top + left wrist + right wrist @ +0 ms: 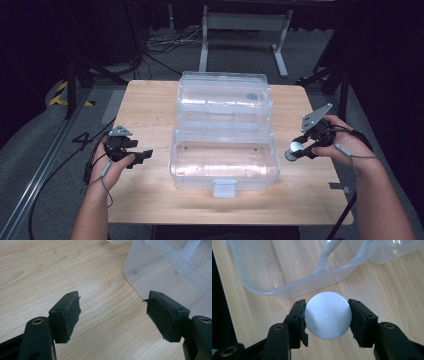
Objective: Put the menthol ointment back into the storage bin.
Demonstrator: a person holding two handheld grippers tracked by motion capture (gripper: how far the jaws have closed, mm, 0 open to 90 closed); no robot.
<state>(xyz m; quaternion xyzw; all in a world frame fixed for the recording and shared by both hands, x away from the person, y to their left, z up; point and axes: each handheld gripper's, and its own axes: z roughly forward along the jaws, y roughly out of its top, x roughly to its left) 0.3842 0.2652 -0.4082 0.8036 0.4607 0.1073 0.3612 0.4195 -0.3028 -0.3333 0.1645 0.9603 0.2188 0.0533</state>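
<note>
Table (150,100): wood top, with a clear plastic box (224,160) set at its centre. The box is already opened, its lid (225,97) folded back at 12 o'clock and a latch (224,188) left at the 6 o'clock edge. The tray looks empty as far as can be seen through the plastic.

Right gripper (327,315): jaws are clamped on a white ball (327,315), pads pressed on both its sides. In the high view the ball (296,148) is held clear of the table at 3 o'clock of the box, just beside its right wall, not yet over the rim.

Left gripper (113,312): jaws are spread wide, nothing between them; it is parked over bare wood at 9 o'clock of the box (172,270).

Progress, as judged: opening and pickup are done. Left to do: ball to be carried over the rim and released into the tray; lid probably to be shut and latched afterwards.
</note>
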